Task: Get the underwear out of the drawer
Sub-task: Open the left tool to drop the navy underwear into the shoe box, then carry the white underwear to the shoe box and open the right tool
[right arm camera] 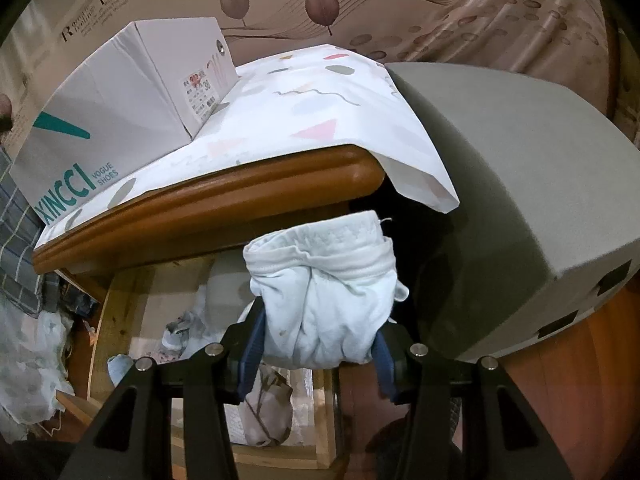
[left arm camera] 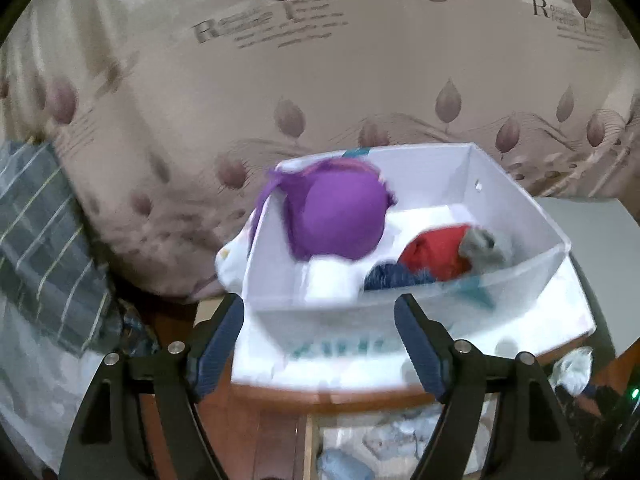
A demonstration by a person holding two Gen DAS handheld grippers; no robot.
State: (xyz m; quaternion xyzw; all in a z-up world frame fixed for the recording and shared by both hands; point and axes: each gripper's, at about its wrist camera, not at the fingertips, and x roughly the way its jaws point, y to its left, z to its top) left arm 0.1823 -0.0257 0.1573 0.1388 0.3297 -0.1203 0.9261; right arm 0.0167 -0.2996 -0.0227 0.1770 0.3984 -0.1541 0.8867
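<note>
My right gripper (right arm camera: pixel 318 334) is shut on a bundle of white underwear (right arm camera: pixel 324 292) and holds it in the air above the open wooden drawer (right arm camera: pixel 120 292), in front of the nightstand edge. More pale garments (right arm camera: pixel 180 332) lie in the drawer. My left gripper (left arm camera: pixel 320 320) is open and empty, just in front of a white shoebox (left arm camera: pixel 400 312) on the nightstand. The box holds a purple bra (left arm camera: pixel 336 216), a red garment (left arm camera: pixel 436 252) and blue and grey pieces. The white underwear also shows at the right edge of the left wrist view (left arm camera: pixel 572 368).
The nightstand top (right arm camera: pixel 208 204) is wood with a patterned white cloth (right arm camera: pixel 312 112). The shoebox (right arm camera: pixel 120 112) stands on it at the left. A grey box-shaped object (right arm camera: pixel 520 200) is to the right. A leaf-print curtain (left arm camera: pixel 320 80) hangs behind. Plaid fabric (left arm camera: pixel 44 232) is to the left.
</note>
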